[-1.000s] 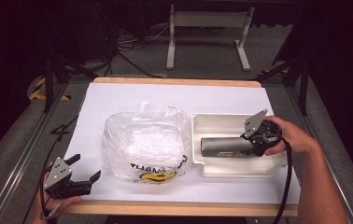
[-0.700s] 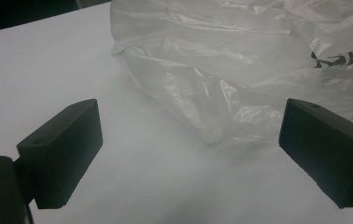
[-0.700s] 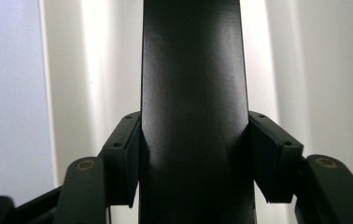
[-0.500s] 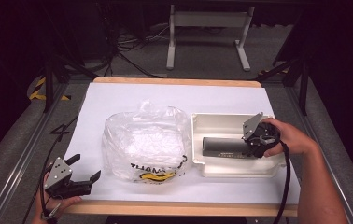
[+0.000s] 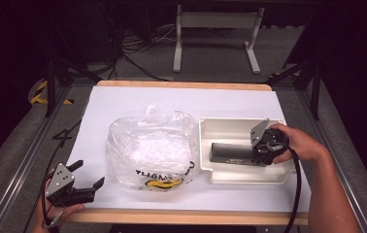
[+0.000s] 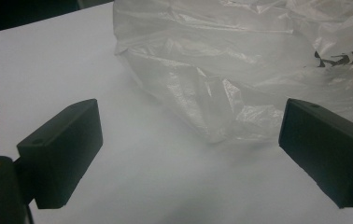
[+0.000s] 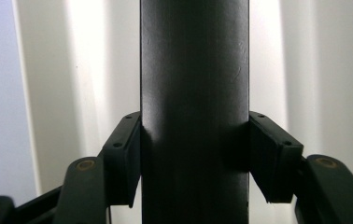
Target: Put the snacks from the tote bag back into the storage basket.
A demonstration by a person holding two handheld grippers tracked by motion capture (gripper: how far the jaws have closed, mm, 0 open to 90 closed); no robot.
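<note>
The right gripper (image 5: 257,154) is clamped on a dark grey cylinder (image 5: 230,153) that lies on its side in a cream plastic tray (image 5: 240,127) near the table's right edge. In the right gripper view both pads press flat against the sides of the cylinder (image 7: 194,93), with the pale ribbed floor of the tray (image 7: 95,70) behind it. The hand (image 5: 300,145) on that gripper reaches in from the right, over the tray's right wall, and the gripper grasps the cylinder at its right end.

The left gripper (image 5: 88,178) sits at the table's near left corner, jaws spread wide apart with nothing between them — the left gripper view shows bare white table (image 6: 62,60) in the gap. Just beyond its tips lies a crumpled clear plastic bag (image 5: 150,148) with black and yellow print, in the middle of the table (image 5: 181,99) and just beside the tray's left wall. The bag (image 6: 240,60) is near the left gripper (image 6: 191,140) but not touching it.
</note>
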